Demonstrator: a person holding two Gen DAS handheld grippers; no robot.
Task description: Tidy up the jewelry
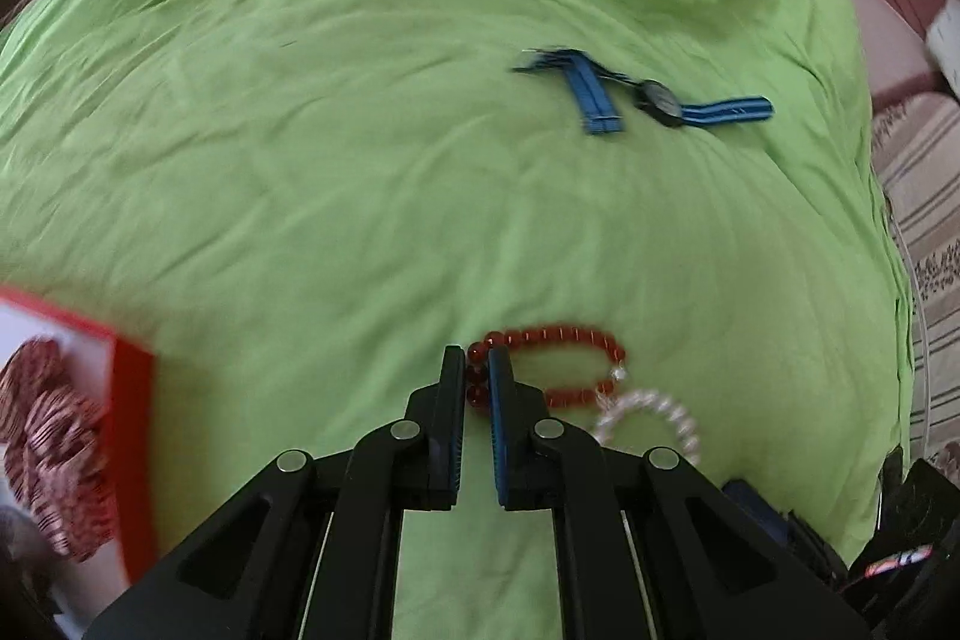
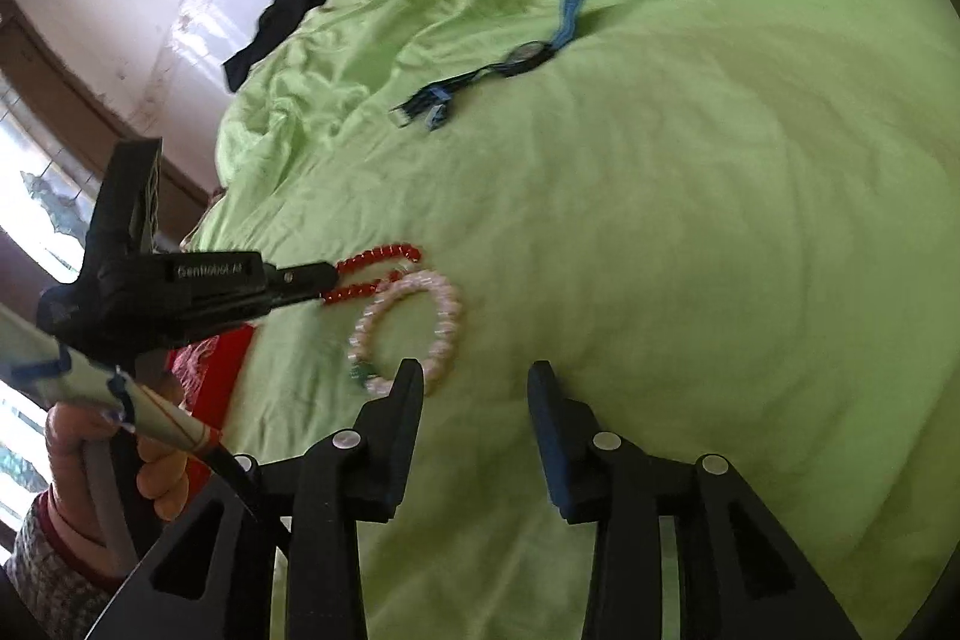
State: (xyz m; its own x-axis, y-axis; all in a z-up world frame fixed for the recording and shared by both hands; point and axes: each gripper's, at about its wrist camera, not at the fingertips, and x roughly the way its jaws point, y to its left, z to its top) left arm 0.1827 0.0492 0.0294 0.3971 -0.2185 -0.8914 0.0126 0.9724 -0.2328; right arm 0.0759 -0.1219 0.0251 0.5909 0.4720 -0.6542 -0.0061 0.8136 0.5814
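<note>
A red bead bracelet (image 1: 558,340) lies on the green bedcover (image 1: 360,160), and my left gripper (image 1: 477,370) is shut on its left end, with beads pinched between the pads. In the right wrist view the same red bracelet (image 2: 378,259) shows with the left gripper (image 2: 318,280) reaching in from the left. A white pearl bracelet (image 1: 654,409) lies just right of the red one. In the right wrist view the pearl bracelet (image 2: 414,328) sits just ahead of my right gripper (image 2: 477,379), which is open and holds nothing. A watch with a blue striped strap (image 1: 654,97) lies farther off.
A red-rimmed box (image 1: 129,400) with a patterned scrunchie (image 1: 54,448) inside stands at the left. The watch (image 2: 522,55) shows far up the bed. A dark cloth (image 2: 276,22) lies at the bed's far edge. A hand (image 2: 108,460) grips the left tool's handle. Striped bedding (image 1: 924,196) borders the right.
</note>
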